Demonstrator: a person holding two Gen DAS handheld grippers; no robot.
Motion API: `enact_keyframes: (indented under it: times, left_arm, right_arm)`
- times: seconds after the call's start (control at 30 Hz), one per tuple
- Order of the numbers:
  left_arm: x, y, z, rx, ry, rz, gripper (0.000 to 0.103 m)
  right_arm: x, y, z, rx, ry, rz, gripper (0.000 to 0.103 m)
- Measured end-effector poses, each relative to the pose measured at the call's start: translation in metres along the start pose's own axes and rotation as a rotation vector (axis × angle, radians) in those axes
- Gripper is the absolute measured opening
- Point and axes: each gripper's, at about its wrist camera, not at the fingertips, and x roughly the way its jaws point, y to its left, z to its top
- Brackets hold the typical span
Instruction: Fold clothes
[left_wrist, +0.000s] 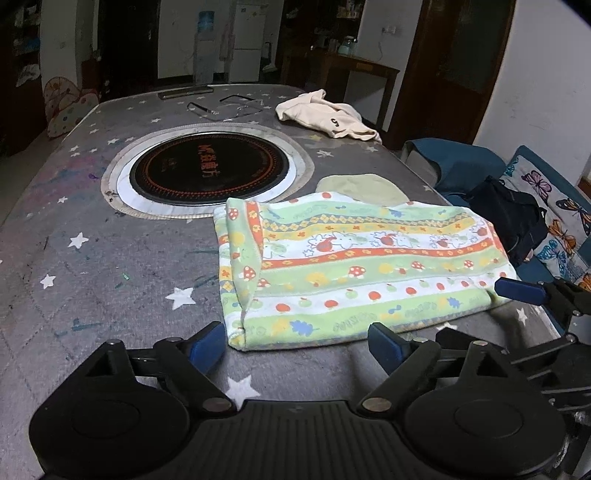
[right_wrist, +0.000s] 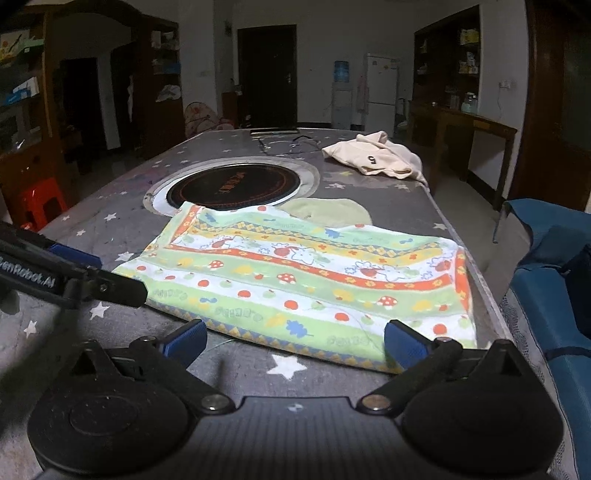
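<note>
Black plastic tongs fill the bottom of both views, each with ribbed blue pads on its two fingers. From the left wrist camera, the left gripper (left_wrist: 297, 343) has its fingers spread wide and released, holding nothing, with its tips at the near edge of a folded cloth (left_wrist: 354, 269). The cloth is soft terry fabric, striped green, white, yellow and orange, printed with mushrooms, apples and rabbits. It lies flat as a rough rectangle, one flap turned over along its left side. At the far right of this view, the right gripper's blue pad (left_wrist: 521, 291) rests at the cloth's near right corner.

From the right wrist camera, the right gripper (right_wrist: 295, 341) is also spread open and empty, its right pad touching the cloth's (right_wrist: 306, 280) near edge.

Beneath lies a grey quilted table cover (left_wrist: 110, 266) with white stars and scribbled stains. Left of centre, a round black glass cooktop (left_wrist: 210, 168) sits inside a metal ring. A pale green cloth (left_wrist: 364, 188) peeks from behind the striped one. Further back on the right, a cream garment (left_wrist: 328, 116) lies crumpled.

Around it is a dim room with dark wooden doors, a white fridge (right_wrist: 382, 92), and a blue sofa (right_wrist: 550, 280) on the right.
</note>
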Motion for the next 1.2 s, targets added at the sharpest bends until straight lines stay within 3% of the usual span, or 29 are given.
enact_keyframes:
  times: [0.37, 0.87, 1.2]
  left_arm:
    - [-0.016, -0.010, -0.014, 0.019, -0.039, -0.015, 0.103]
    - [-0.038, -0.012, -0.027, -0.029, -0.063, -0.010, 0.103]
    - [-0.052, -0.024, -0.035, 0.012, -0.080, 0.006, 0.103]
  right_arm:
    - [-0.010, 0.001, -0.005, 0.030, 0.029, -0.013, 0.103]
    - [-0.031, 0.000, -0.015, 0.091, -0.015, -0.024, 0.103]
    - [-0.042, 0.004, -0.023, 0.094, -0.035, -0.028, 0.103]
